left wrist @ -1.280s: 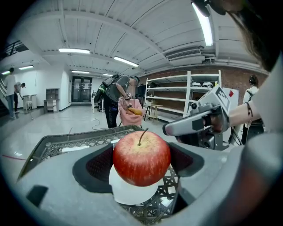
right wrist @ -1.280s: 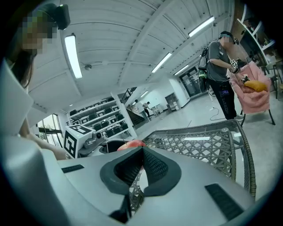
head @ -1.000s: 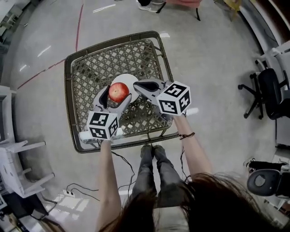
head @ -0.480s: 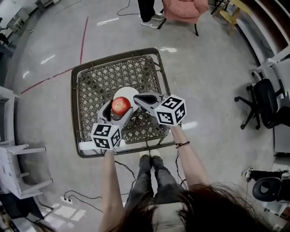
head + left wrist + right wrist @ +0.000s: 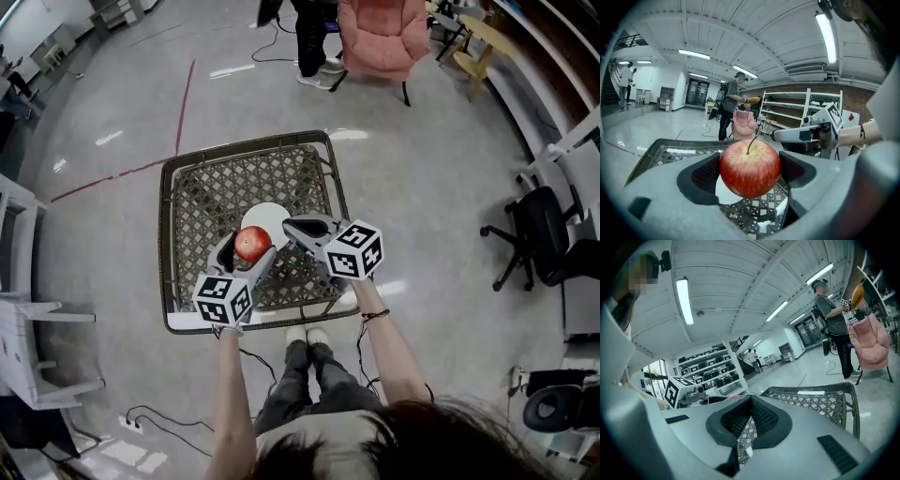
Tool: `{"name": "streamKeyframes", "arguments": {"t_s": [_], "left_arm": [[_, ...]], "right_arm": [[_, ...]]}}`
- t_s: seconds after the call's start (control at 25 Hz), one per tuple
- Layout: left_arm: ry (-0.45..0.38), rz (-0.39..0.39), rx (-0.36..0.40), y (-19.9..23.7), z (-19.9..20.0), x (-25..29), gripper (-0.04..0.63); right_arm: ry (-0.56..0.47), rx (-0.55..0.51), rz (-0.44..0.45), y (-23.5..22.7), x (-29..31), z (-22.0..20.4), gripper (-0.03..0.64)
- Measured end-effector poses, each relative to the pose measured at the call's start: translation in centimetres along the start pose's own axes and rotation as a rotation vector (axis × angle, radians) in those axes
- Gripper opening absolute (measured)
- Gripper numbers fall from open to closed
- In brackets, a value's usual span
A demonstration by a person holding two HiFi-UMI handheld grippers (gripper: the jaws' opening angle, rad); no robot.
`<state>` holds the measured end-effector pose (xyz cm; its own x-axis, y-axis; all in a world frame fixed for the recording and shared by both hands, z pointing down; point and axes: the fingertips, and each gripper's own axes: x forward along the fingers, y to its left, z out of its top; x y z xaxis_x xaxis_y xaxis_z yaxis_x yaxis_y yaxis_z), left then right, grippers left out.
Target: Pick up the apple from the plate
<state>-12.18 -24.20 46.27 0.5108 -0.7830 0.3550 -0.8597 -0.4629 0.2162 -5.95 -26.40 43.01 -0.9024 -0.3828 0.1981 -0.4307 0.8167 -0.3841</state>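
A red apple (image 5: 252, 244) hangs just above the near edge of the white plate (image 5: 269, 216) on the woven wire table (image 5: 202, 187). My left gripper (image 5: 247, 247) is shut on it. In the left gripper view the apple (image 5: 750, 168) sits stem-up between the two dark pads, and the plate (image 5: 724, 194) shows beneath it. My right gripper (image 5: 292, 226) is level with the apple, just to its right over the plate, shut and empty. The right gripper view shows its pads (image 5: 761, 420) meeting at the tip over the table (image 5: 815, 399).
A pink armchair (image 5: 375, 37) and a standing person (image 5: 314, 33) are beyond the table. A black office chair (image 5: 548, 234) is at the right and white shelving (image 5: 28, 319) at the left. Cables (image 5: 141, 412) lie on the floor near my feet.
The head view has drawn back, so table and grippers look smaller. The apple stays clamped in the left gripper near the plate's edge. The right gripper stays beside it.
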Motion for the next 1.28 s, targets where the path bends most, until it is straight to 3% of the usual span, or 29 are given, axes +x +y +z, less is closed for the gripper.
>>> {"name": "streamKeyframes", "arguments": {"t_s": [1.28], "left_arm": [[-0.086,0.031,-0.056,-2.3,3.5,-4.5,0.403]], "right_arm": [[-0.169,0.017,0.008,4.2,-1.6,4.0,0.009]]}}
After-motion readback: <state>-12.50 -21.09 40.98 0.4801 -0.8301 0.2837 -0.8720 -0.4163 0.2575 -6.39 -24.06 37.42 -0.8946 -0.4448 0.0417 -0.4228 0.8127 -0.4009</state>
